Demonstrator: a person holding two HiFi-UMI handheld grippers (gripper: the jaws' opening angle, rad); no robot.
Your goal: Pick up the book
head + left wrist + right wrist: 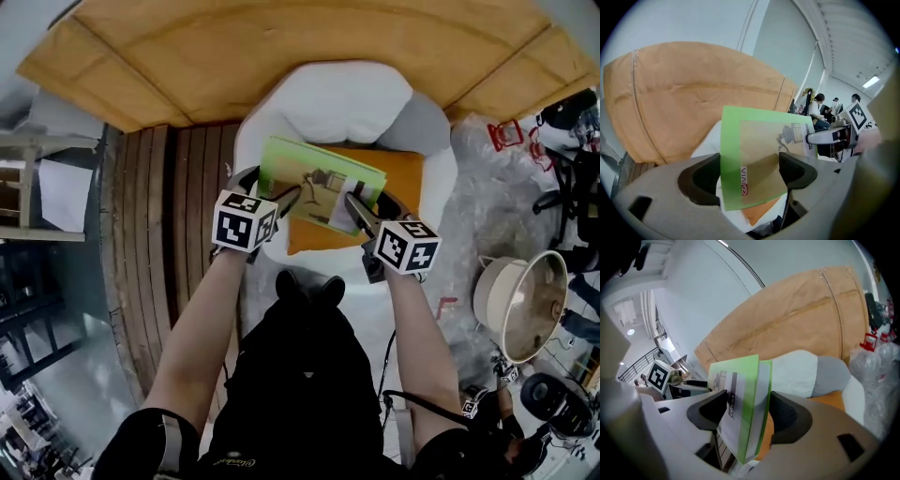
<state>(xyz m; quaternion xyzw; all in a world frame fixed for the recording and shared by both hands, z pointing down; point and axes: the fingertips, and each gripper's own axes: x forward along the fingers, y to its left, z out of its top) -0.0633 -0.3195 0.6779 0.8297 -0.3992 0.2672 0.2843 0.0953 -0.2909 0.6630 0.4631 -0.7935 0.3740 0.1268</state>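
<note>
The book [314,178] has a green cover with a brown picture. It hangs tilted in the air above an orange cushion [403,173], held by both grippers. My left gripper [281,199] grips its left edge. In the left gripper view the book [759,150] stands face-on, slanted across the wide gap between the jaws and touching both. My right gripper [361,211] clamps the book's near right corner. In the right gripper view the book [745,399] is seen edge-on, its pages slightly fanned and filling the gap between the jaws.
The cushion lies on a white seat [328,98] with a grey pillow [420,127]. A large tan board [281,42] stands behind. Wooden planks [178,216] run along the left. Crinkled plastic sheet [469,244] and a cream bowl-shaped thing [520,300] are on the right.
</note>
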